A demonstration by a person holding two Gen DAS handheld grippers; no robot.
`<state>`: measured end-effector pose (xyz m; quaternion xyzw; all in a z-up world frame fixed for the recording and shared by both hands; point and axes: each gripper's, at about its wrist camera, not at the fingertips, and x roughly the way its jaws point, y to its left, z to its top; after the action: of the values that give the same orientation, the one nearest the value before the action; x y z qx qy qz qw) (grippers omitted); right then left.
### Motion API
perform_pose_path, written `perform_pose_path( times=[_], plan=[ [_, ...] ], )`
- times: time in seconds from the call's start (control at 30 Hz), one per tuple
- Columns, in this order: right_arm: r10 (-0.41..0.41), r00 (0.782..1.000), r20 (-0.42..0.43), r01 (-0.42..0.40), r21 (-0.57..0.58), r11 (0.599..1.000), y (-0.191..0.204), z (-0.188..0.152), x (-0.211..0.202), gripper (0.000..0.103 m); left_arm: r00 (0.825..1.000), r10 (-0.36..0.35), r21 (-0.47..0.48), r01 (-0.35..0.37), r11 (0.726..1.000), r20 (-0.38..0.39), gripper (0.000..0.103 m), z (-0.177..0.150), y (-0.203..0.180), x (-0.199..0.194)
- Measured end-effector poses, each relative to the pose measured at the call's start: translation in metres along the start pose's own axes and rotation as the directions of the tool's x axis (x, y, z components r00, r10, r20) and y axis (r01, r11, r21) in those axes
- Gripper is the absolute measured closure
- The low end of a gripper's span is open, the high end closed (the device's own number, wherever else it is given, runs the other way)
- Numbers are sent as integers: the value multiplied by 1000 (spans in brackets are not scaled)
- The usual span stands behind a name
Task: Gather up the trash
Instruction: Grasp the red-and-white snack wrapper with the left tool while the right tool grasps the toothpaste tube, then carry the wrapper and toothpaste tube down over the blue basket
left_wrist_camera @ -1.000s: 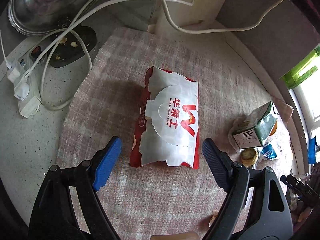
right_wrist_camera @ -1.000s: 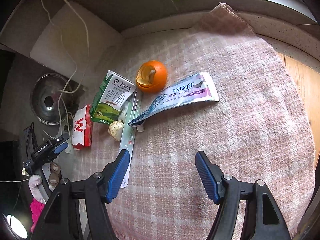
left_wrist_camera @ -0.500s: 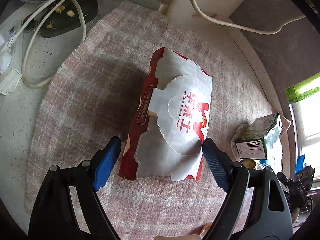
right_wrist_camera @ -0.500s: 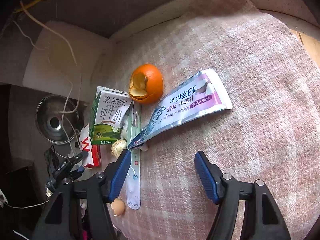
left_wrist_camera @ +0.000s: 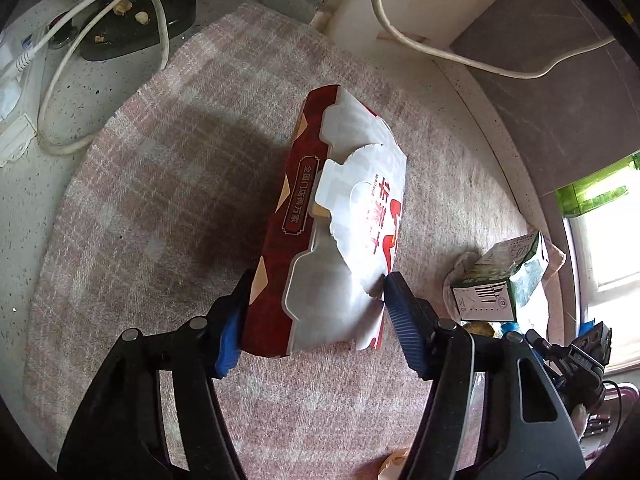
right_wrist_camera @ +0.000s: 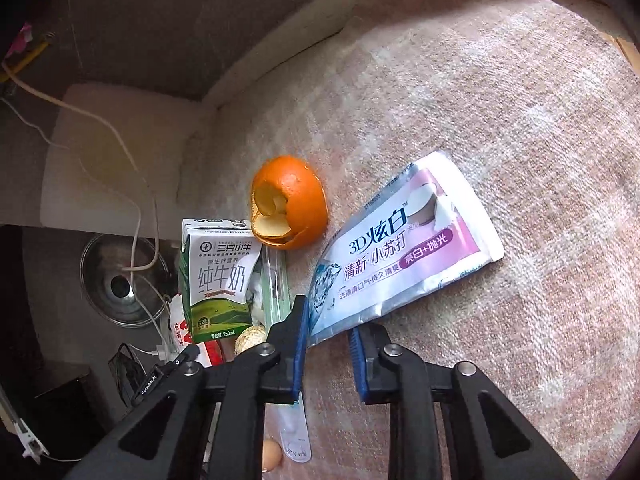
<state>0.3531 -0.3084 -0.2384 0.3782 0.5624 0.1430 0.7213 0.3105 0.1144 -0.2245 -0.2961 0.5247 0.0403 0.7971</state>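
A red and white fast-food box [left_wrist_camera: 340, 216] lies on the pink checked cloth [left_wrist_camera: 168, 200]. My left gripper [left_wrist_camera: 316, 312] is shut on its near end, one pad on each side. In the right wrist view a flattened toothpaste tube [right_wrist_camera: 400, 264] lies on the cloth. My right gripper [right_wrist_camera: 328, 344] has closed onto the tube's near cap end, the blue pads touching it on both sides. An orange peel [right_wrist_camera: 290, 204], a green milk carton [right_wrist_camera: 218, 280] and a long clear wrapper [right_wrist_camera: 280, 292] lie left of the tube.
White cables [left_wrist_camera: 72, 40], a power strip [left_wrist_camera: 16, 140] and a black dish [left_wrist_camera: 132, 28] sit on the counter at the far left. A steel lid [right_wrist_camera: 120, 280] lies beyond the carton. The milk carton [left_wrist_camera: 504, 276] also shows at the left view's right side. An eggshell [right_wrist_camera: 272, 454] lies near.
Both grippers moved forward and closed: the left onto the fast-food box, the right onto the toothpaste tube's near end. Both were open a second ago.
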Motion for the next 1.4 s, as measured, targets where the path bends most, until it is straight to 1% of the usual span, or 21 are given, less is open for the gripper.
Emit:
perform_pose_path(
  times=[0.1, 0.23, 0.37, 0.5, 0.63, 0.8, 0.93, 1.03, 1.23, 1.4],
  plan=[
    [10, 1000, 15, -10, -18, 1000, 2, -2, -4, 94, 1000, -7, 1, 7, 1000, 28, 43, -1, -1, -8],
    [25, 999, 27, -24, -31, 999, 2, -3, -15, 97, 999, -14, -6, 14, 1000, 51, 47, -3, 0, -15],
    [34, 998, 44, -31, -68, 997, 5, -7, -27, 99, 997, -27, -13, 28, 1000, 77, 48, -6, 4, -28],
    [23, 998, 53, -17, -115, 993, 7, -16, -39, 101, 994, -42, -20, 45, 999, 103, 48, -12, 9, -42],
    [12, 998, 60, -4, -147, 989, 5, -25, -53, 102, 990, -44, 4, 44, 999, 134, 48, -22, 10, -60],
    [2, 998, 61, 9, -186, 983, 4, -39, -69, 103, 985, -60, 5, 60, 998, 159, 48, -40, 15, -80],
    [-6, 998, 66, 20, -224, 974, 8, -54, -81, 103, 984, -45, 31, 40, 999, 173, 48, -55, 15, -91],
    [-3, 997, 71, 21, -251, 968, 12, -65, -91, 103, 983, -56, 47, 49, 998, 177, 48, -69, 14, -99],
    [8, 998, 64, 12, -302, 953, 27, -93, -104, 103, 980, -82, 91, 67, 994, 180, 48, -102, 9, -119],
    [20, 999, 46, -3, -331, 943, 36, -123, -113, 103, 979, -99, 116, 80, 990, 175, 48, -127, 13, -136]
  ],
)
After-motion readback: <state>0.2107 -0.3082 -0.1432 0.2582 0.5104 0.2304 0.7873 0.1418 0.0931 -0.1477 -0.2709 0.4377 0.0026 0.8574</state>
